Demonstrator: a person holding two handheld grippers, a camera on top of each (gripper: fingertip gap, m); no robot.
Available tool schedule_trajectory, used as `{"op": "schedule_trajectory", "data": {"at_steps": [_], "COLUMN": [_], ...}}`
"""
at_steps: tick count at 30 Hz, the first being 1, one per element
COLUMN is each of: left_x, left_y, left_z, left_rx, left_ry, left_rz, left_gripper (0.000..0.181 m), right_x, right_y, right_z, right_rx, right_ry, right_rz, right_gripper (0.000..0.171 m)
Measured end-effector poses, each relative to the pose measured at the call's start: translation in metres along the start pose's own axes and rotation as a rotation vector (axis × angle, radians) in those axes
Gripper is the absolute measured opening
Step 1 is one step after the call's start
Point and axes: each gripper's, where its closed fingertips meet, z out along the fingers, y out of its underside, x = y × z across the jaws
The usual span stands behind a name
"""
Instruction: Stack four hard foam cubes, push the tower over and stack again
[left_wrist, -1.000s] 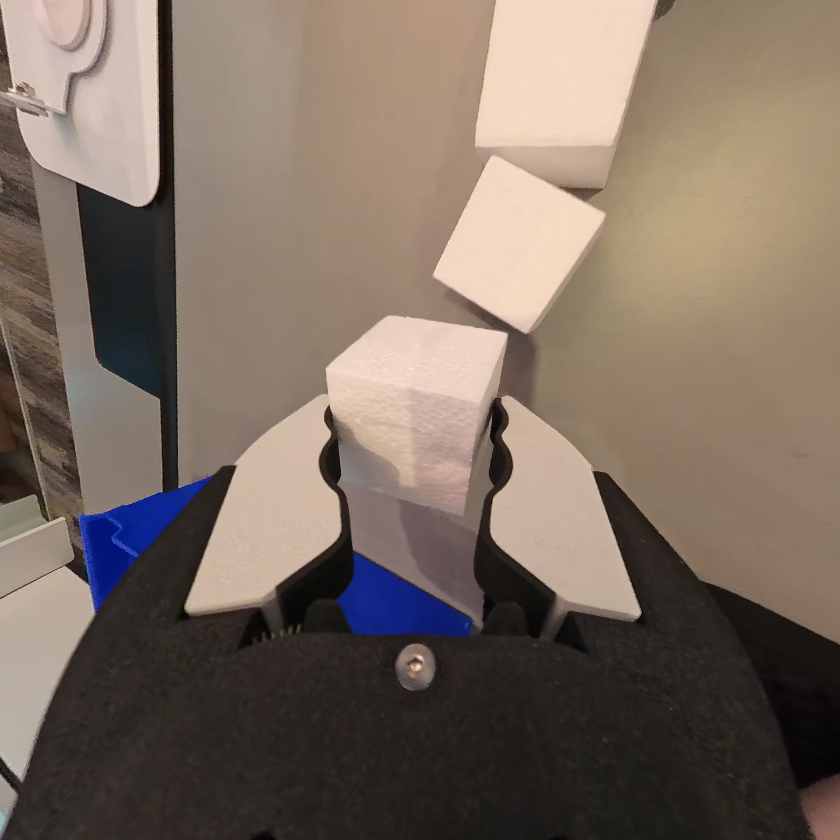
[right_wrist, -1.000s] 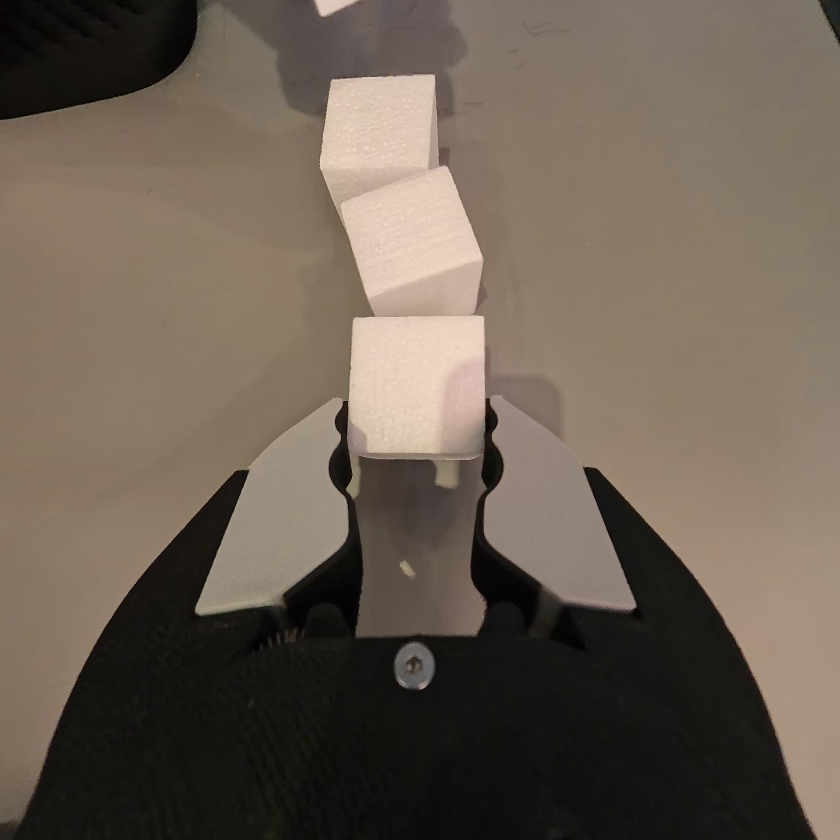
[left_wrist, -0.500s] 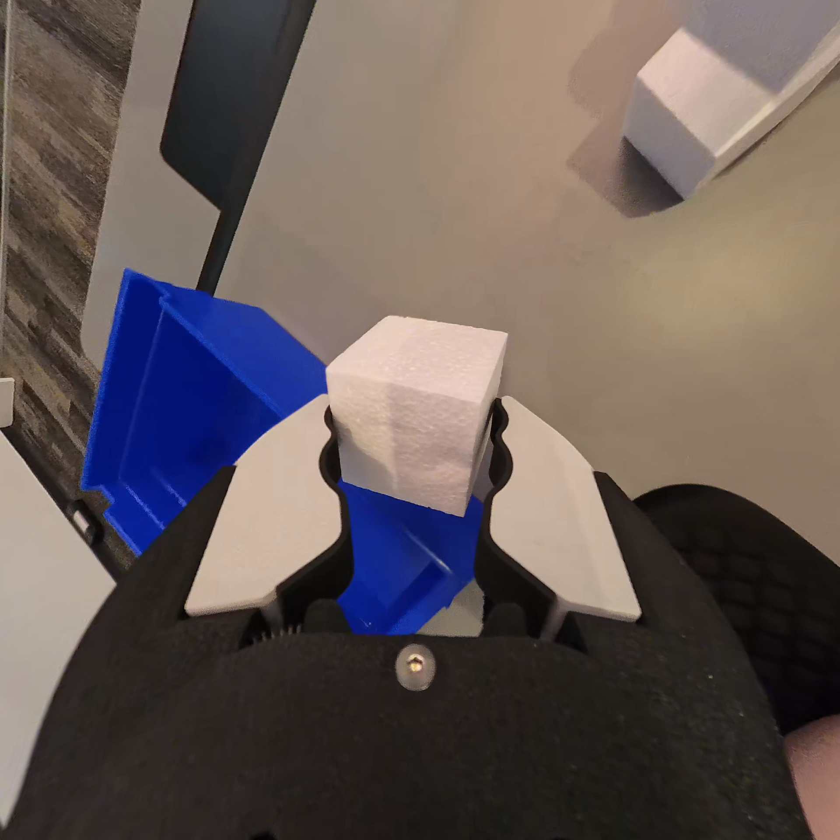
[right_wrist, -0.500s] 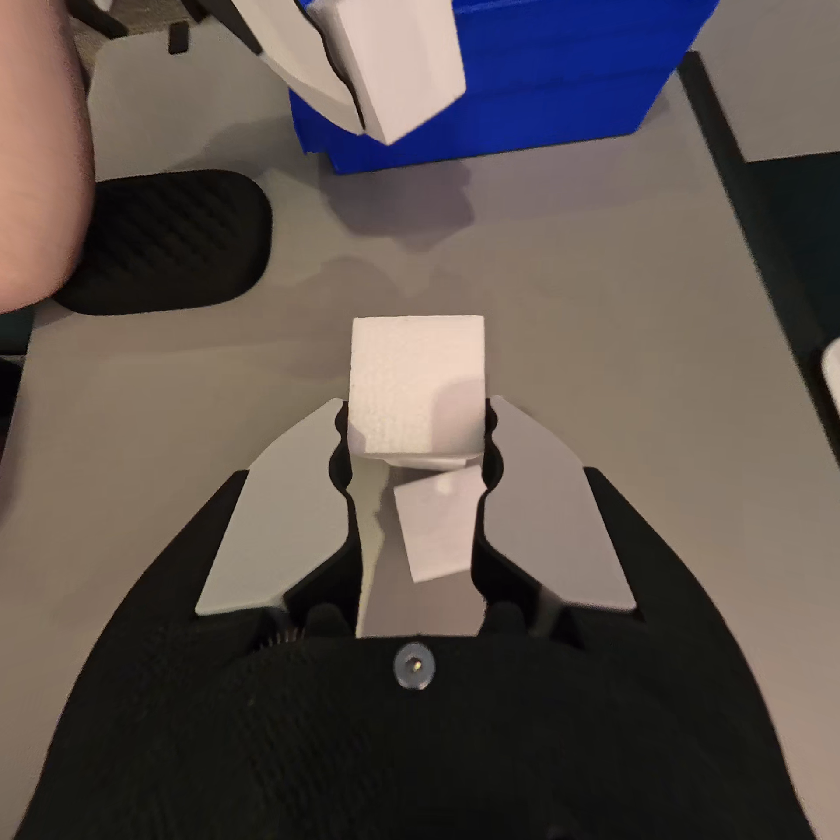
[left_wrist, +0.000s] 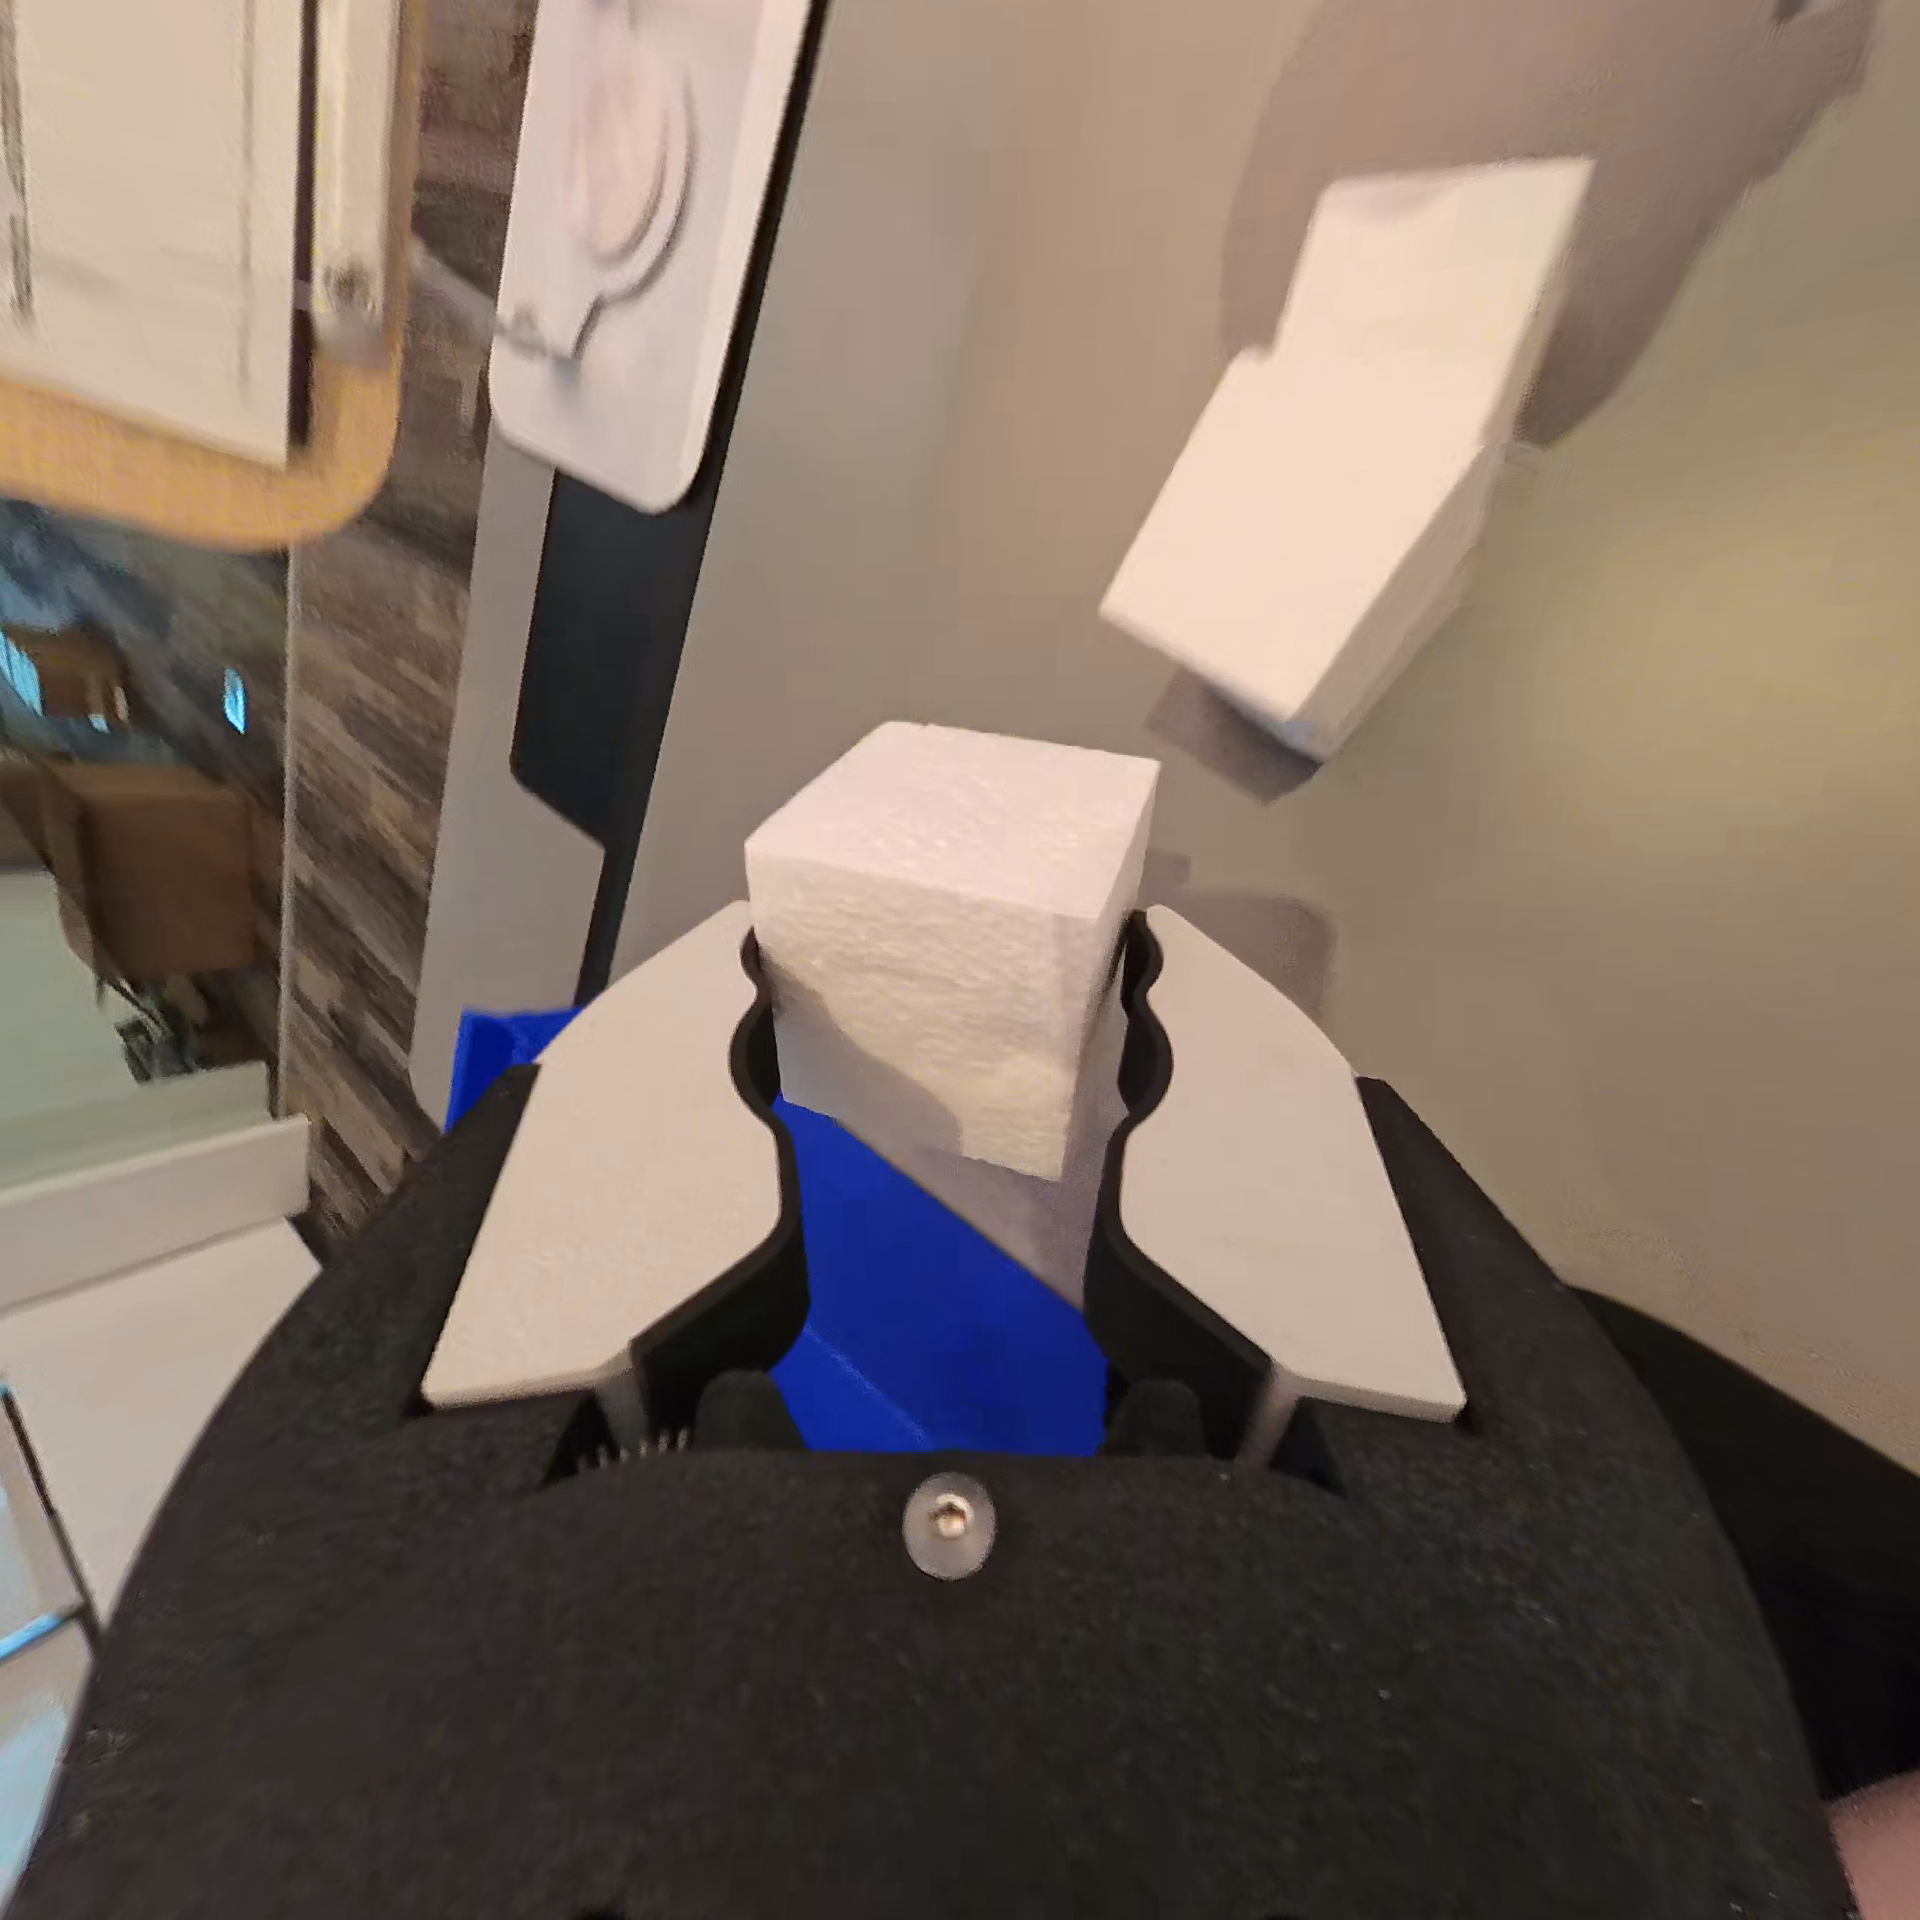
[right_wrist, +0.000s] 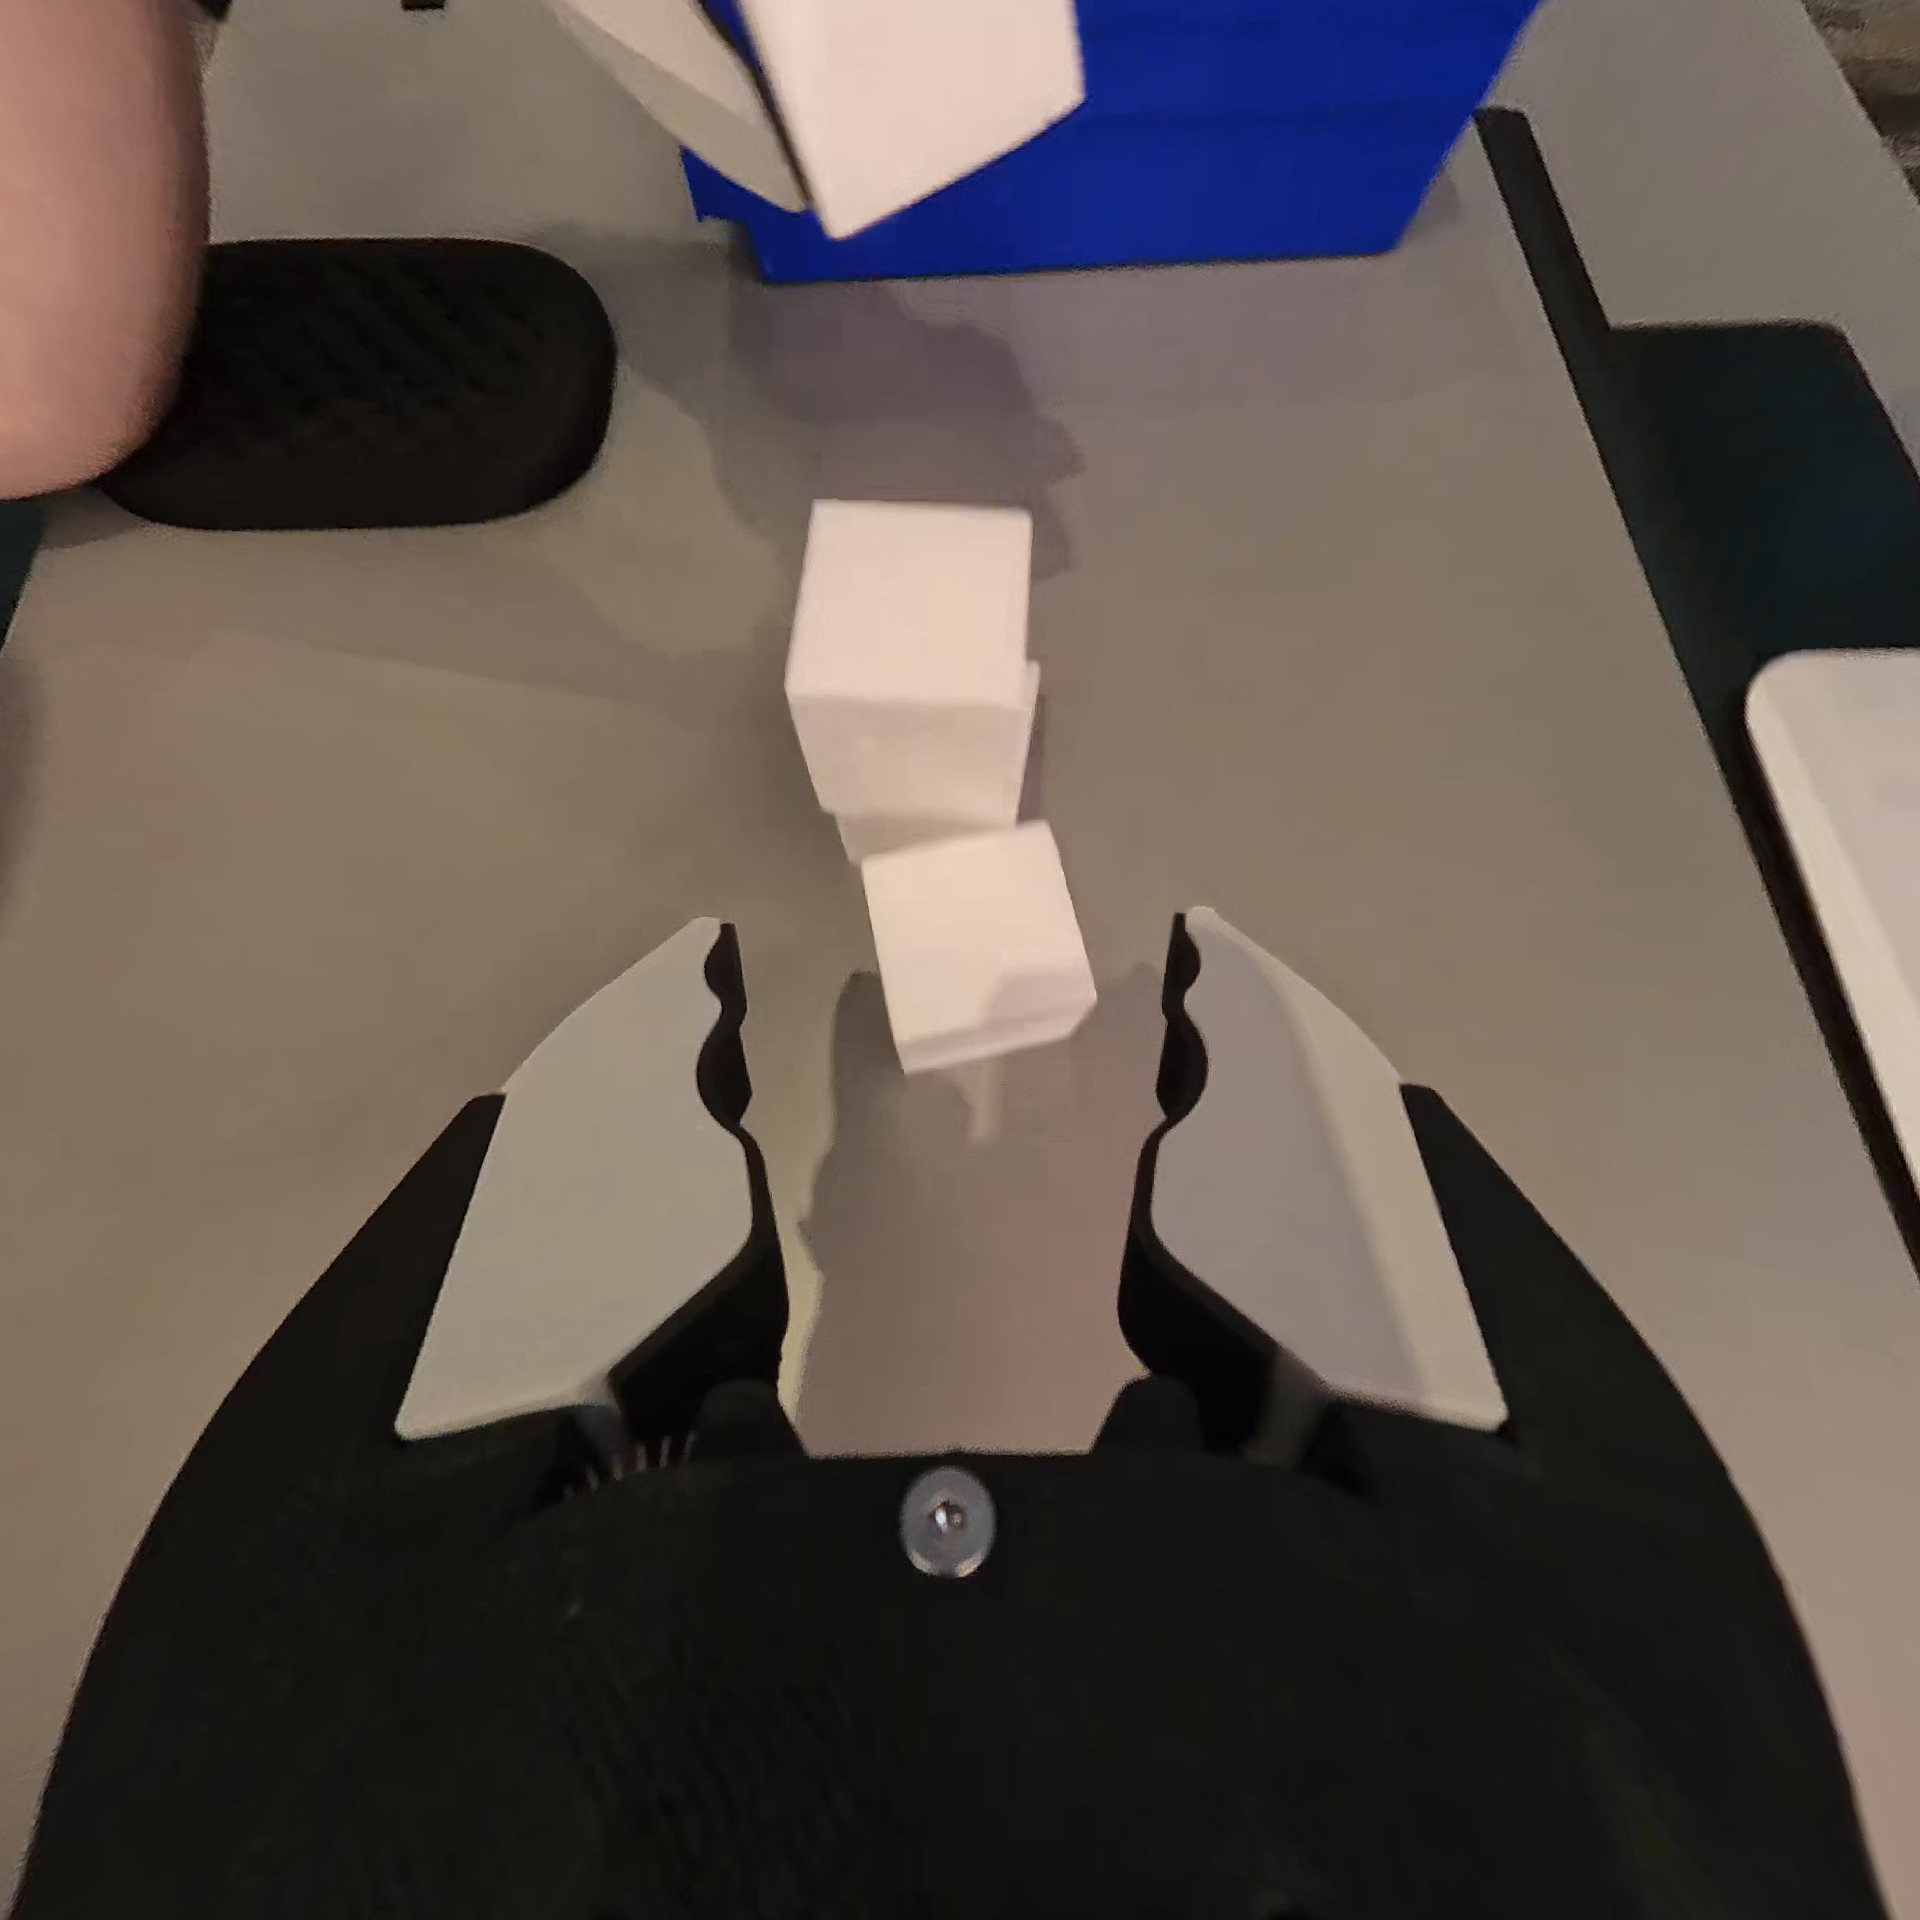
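Observation:
My left gripper (left_wrist: 945, 935) is shut on a white foam cube (left_wrist: 935, 894) and holds it in the air above the blue bin; this held cube also shows at the top of the right wrist view (right_wrist: 914, 94). My right gripper (right_wrist: 956, 935) is open and empty above the grey table (right_wrist: 416, 831). A tilted cube (right_wrist: 971, 945) lies between its fingertips without touching them. Just beyond, another cube (right_wrist: 909, 665) seems to sit on a lower one whose edges peek out. Two blurred cubes (left_wrist: 1299, 561) also show at the upper right of the left wrist view.
A blue bin (right_wrist: 1195, 156) stands at the table's far side and shows below the left jaws (left_wrist: 914, 1309). A black pad (right_wrist: 353, 384) and a person's arm (right_wrist: 83, 260) are at the far left. A dark mat (right_wrist: 1714, 468) and a white object (right_wrist: 1839, 831) lie on the right. About 15 cm separates my left fingertips from my right.
My right gripper has opened and let go of its cube, and has drawn back from the cubes. My left gripper keeps its cube and has swung, so its view has turned.

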Motion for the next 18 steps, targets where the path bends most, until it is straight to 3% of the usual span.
{"op": "schedule_trajectory", "data": {"at_steps": [6, 11, 18], "left_x": [0.029, 0.032, 0.037], "left_y": [-0.037, -0.042, -0.051], "left_z": [0.010, 0.027, 0.029], "left_rx": [-0.053, -0.151, -0.239], "left_ry": [-0.016, 0.052, 0.145], "left_rz": [0.161, 0.222, 0.293], "left_gripper": [0.064, 0.064, 0.064], "right_x": [0.011, -0.005, 0.003], "right_y": [0.037, 0.025, 0.027], "right_z": [-0.005, -0.002, 0.019], "right_rx": [-0.005, 0.062, 0.055], "right_ry": [-0.018, -0.108, -0.056], "right_rz": [0.112, 0.061, 0.024], "right_gripper": [0.077, 0.076, 0.087]}}
